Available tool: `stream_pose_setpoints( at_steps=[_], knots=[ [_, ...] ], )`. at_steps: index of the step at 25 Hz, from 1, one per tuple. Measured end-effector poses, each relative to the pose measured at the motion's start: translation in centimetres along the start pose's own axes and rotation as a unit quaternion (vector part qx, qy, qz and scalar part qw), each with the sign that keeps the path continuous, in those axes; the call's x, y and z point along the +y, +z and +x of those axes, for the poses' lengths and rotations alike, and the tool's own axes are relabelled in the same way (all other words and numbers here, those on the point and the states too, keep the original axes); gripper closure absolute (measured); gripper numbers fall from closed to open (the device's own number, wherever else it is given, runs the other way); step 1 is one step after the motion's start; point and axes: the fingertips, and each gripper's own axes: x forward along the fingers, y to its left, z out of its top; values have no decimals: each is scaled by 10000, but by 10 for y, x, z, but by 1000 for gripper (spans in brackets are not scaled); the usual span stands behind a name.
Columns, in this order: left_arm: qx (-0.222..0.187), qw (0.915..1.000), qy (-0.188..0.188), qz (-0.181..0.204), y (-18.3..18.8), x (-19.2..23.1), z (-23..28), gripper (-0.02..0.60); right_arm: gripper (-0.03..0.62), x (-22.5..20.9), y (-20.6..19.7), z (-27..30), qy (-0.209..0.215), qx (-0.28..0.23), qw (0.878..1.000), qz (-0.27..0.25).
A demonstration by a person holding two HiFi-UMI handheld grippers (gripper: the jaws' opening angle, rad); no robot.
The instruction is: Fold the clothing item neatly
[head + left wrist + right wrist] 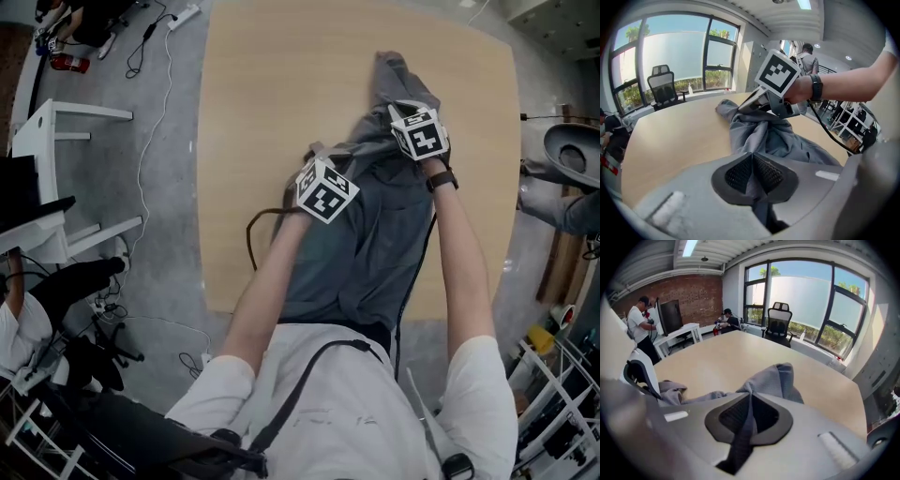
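Observation:
A grey garment [375,234] lies crumpled on the wooden table [253,112], running from the near edge toward the far middle. My left gripper [315,156] pinches a fold at the garment's left edge; in the left gripper view its pads [740,173] are shut with grey fabric [761,138] caught between them. My right gripper [399,109] grips the bunched far end of the garment; in the right gripper view a strip of cloth [776,380] runs through its shut jaws. The right gripper [757,104] also shows in the left gripper view, close ahead over the cloth.
A dark cord [255,234] loops on the table beside the garment's left side. A white desk [56,122] and cables stand on the floor at the left. An office chair [779,324] sits beyond the table's far edge, and people stand by desks [640,324].

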Motion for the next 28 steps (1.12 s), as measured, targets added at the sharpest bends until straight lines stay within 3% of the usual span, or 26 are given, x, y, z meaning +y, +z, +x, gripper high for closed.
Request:
stream_pose_setpoints(
  at_steps=[7,13,19,22,26,28],
  knots=[
    [-606,9944,422,-761,-21,38,-75,571,576,-82,2,-48,-733,-491,9919,912],
    [-1419,9740,995,-1460,-16,86,-142,572,576,-127,12,-82,-1219,-927,9788,1358],
    [-1379,9616,1505,-1836,-26,139,-148,571,576,-162,23,-108,-1590,-1139,9658,1704],
    [-1121,9632,1593,-1850,-39,157,-134,569,576,-163,49,-124,-1678,-1388,9664,1368],
    [-940,9670,1615,-1730,-42,159,-119,561,576,-135,122,-147,-1399,-1741,9745,208],
    [-1056,9660,1559,-1772,-35,152,-120,493,576,-109,166,-154,-1098,-1816,9765,-384]
  ],
)
